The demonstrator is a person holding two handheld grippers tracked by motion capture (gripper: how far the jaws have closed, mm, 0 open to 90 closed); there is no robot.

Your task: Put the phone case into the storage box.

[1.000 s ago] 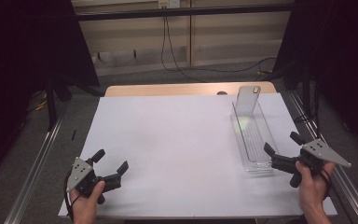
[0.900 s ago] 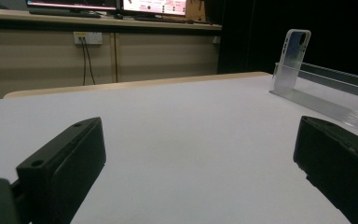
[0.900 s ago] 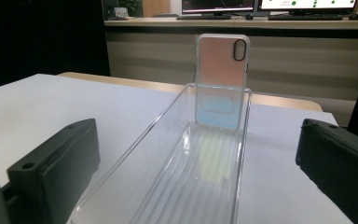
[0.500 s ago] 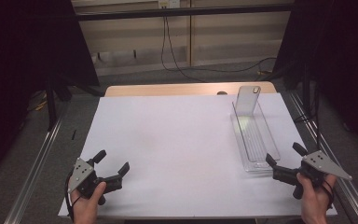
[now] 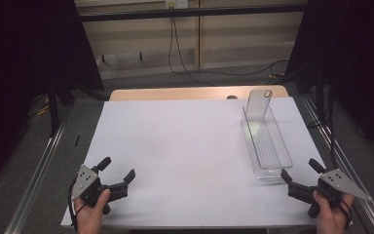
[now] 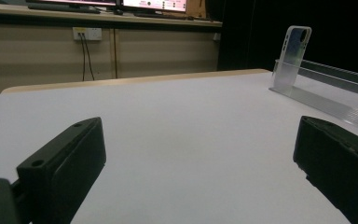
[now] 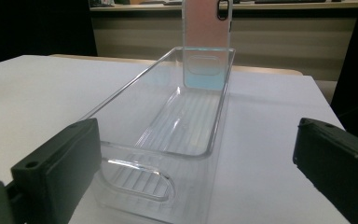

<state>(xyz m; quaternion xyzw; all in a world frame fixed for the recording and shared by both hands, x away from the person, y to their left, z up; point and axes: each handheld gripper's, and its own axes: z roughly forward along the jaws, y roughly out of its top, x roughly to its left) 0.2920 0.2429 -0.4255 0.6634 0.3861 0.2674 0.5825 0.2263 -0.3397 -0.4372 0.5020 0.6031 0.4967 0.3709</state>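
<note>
A long clear plastic tray [image 5: 272, 163] lies on the white table sheet [image 5: 185, 146] at the right, running front to back. A translucent phone case [image 5: 258, 104] stands upright against its far end; it also shows as the phone case [image 7: 207, 42] in the tray [image 7: 135, 182] and far right as the phone case [image 6: 292, 53]. My right gripper [image 5: 302, 173] rests open just in front of the tray's near end, nothing between its jaws. My left gripper [image 5: 117, 168] sits open at the table's front left, holding nothing.
A wooden table edge [image 5: 195, 92] shows beyond the white sheet. Metal rails [image 5: 41, 165] run along both sides of the table. Cables [image 5: 180, 53] hang against the back wall. Dark curtains stand at left and right.
My right gripper has drawn back toward the front edge, away from the tray's near end, and sits lower in the high view. The left gripper has stayed in place.
</note>
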